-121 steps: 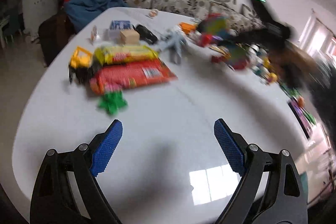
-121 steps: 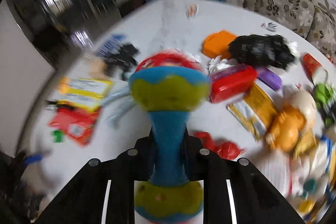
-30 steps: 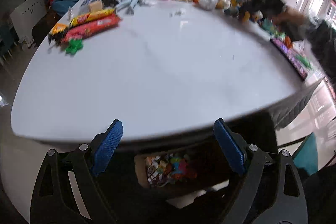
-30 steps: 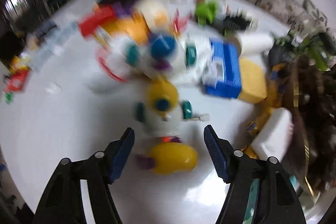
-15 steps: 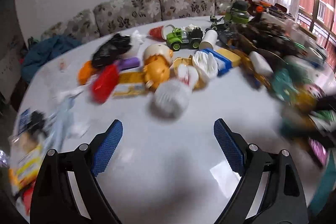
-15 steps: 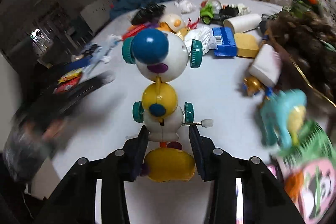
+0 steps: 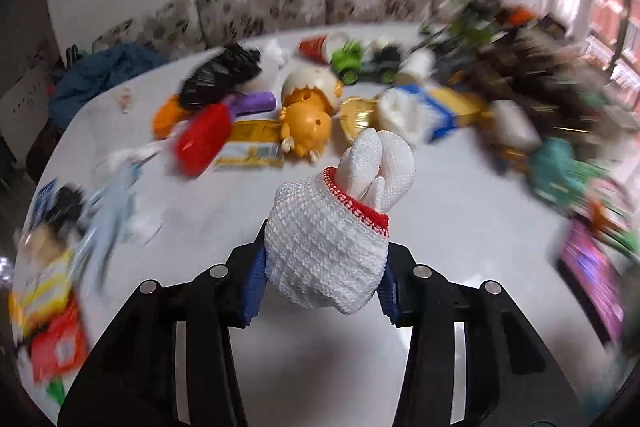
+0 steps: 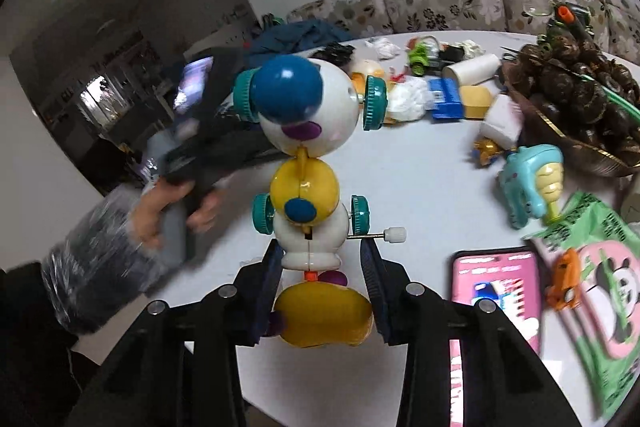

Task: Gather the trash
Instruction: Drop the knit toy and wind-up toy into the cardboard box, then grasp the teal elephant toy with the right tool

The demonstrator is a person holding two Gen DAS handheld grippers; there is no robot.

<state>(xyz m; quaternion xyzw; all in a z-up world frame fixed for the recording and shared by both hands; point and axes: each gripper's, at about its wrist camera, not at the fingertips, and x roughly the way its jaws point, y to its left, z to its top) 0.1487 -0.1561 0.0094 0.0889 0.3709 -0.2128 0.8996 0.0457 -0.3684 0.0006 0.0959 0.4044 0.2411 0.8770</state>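
Trash and toys lie scattered over the white worktop point(image 7: 460, 219) ahead of both claws, with a floral sofa point(image 7: 280, 3) behind it against the wall. Far ahead and to the right of the right claw point(image 8: 322, 291) sits a dark tray of brown round things point(image 8: 576, 95), and closer on that side a green panda packet point(image 8: 600, 291) and a pink phone point(image 8: 496, 287). That claw is closed on a wind-up toy point(image 8: 308, 163) with a white head, blue nose, yellow body and teal wheels, pinched at its white lower part and standing up between the fingers. The left claw point(image 7: 322, 287) is clamped on a balled white knitted glove point(image 7: 332, 243) with a red cuff band, held above the worktop. Beyond it lie an orange chick toy point(image 7: 308, 115), a black plastic bag point(image 7: 220, 75), a red wrapper point(image 7: 200, 143) and a green toy truck point(image 7: 348, 63), much of it blurred.
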